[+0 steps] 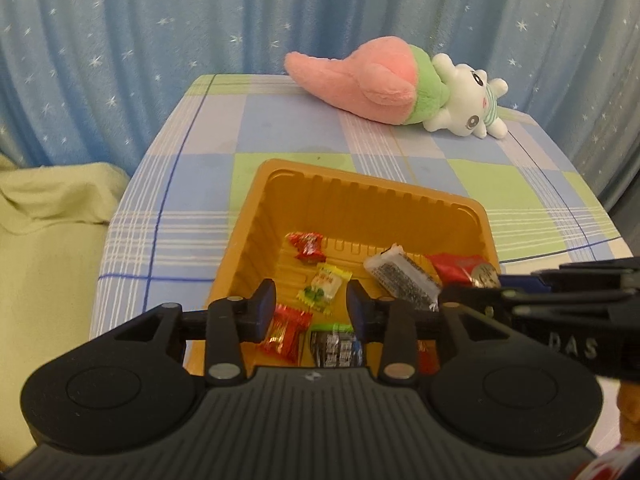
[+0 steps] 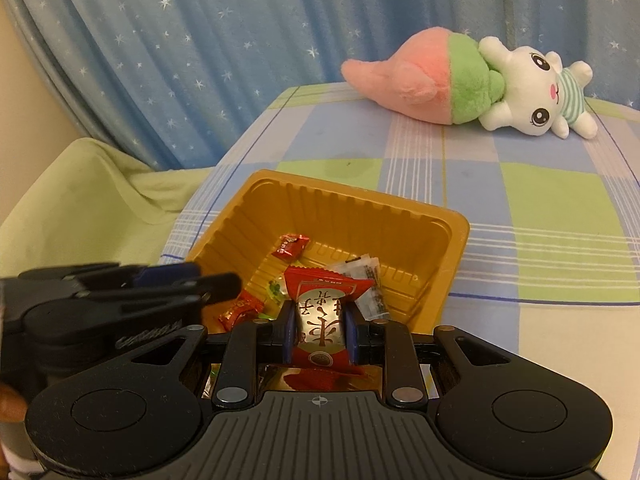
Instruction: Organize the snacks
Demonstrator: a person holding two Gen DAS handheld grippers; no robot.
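An orange plastic tray (image 1: 360, 184) (image 2: 448, 220) sits on the checked tablecloth and holds several wrapped snacks. My left gripper (image 1: 312, 308) is open and empty above the tray's near side, over a red candy (image 1: 286, 334), a yellow-green candy (image 1: 322, 286) and a dark packet (image 1: 336, 346). My right gripper (image 2: 318, 326) is shut on a red and silver snack packet (image 2: 324, 308) and holds it over the tray's near right part. It enters the left wrist view from the right (image 1: 496, 280). A black-speckled packet (image 1: 404, 280) lies in the tray.
A pink, green and white plush toy (image 1: 404, 84) (image 2: 472, 84) lies at the table's far edge. A blue starred curtain (image 1: 160, 40) hangs behind. A pale green cloth (image 1: 48, 220) (image 2: 88, 200) lies left of the table.
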